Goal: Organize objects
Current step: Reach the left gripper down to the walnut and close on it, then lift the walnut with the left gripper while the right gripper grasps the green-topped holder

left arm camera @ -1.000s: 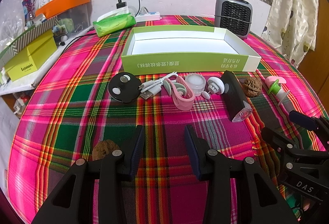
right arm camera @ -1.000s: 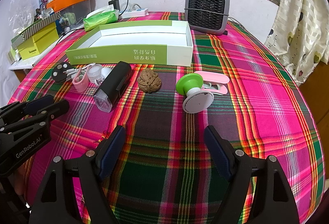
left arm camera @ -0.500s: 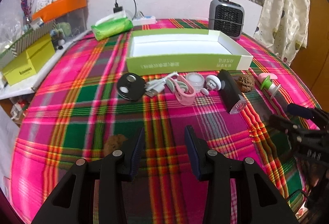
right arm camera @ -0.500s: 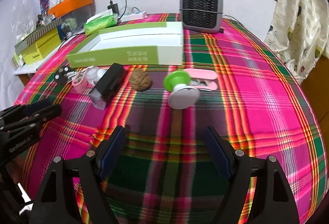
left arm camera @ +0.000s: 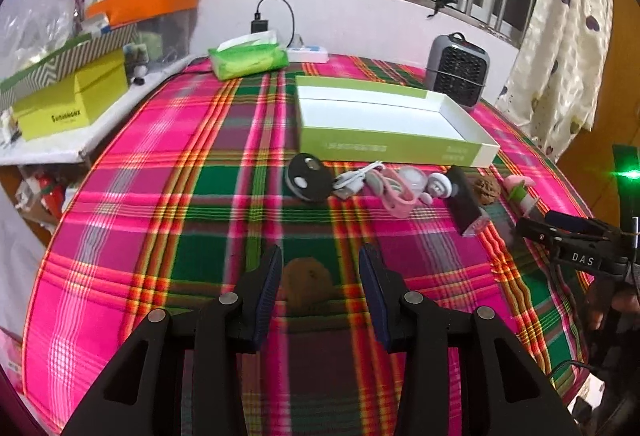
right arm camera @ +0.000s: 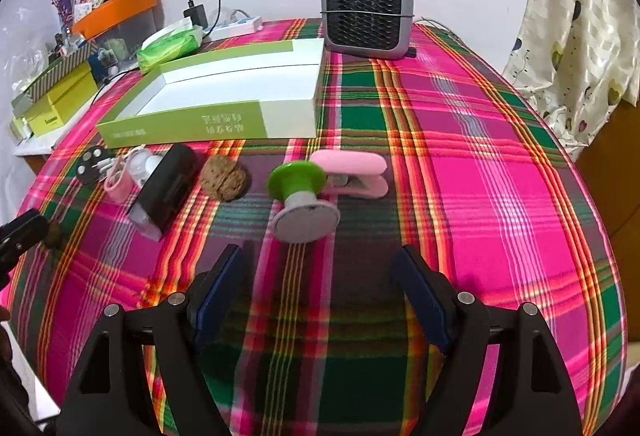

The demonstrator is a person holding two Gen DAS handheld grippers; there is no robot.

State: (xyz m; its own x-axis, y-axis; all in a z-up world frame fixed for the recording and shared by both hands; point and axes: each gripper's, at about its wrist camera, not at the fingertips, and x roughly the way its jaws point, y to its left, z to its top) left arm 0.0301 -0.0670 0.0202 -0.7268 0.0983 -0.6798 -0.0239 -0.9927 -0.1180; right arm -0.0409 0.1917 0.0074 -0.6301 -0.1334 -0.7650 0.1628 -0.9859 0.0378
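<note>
Tablecloth (right arm camera: 460, 164): pink, green and orange plaid | far box (right arm camera: 224, 124): lime green outside, white inside | walnut (right arm camera: 223, 178): brown | clip (right arm camera: 352, 172): pale pink | round stand (right arm camera: 298, 176): green top, grey base | heater (right arm camera: 366, 16): grey, black grille | right curtain (right arm camera: 576, 36): cream, scattered hearts | left bin lid (left arm camera: 144, 2): orange

The table (right arm camera: 500, 164) carries two walnuts: one (left arm camera: 306, 282) near the front edge, one (right arm camera: 223, 178) in the row of small items. One open green-and-white box (right arm camera: 224, 124) is present. One black disc (left arm camera: 308, 176), one white cable (left arm camera: 354, 180), one pink clip-shaped item (left arm camera: 396, 196), one black lamp-like block (right arm camera: 166, 192), one green-and-white spool-shaped item (right arm camera: 302, 196) and one pink clamp (right arm camera: 352, 172) lie in the row. One heater (right arm camera: 366, 16) and one green tissue pack (left arm camera: 248, 58) stand behind.
</note>
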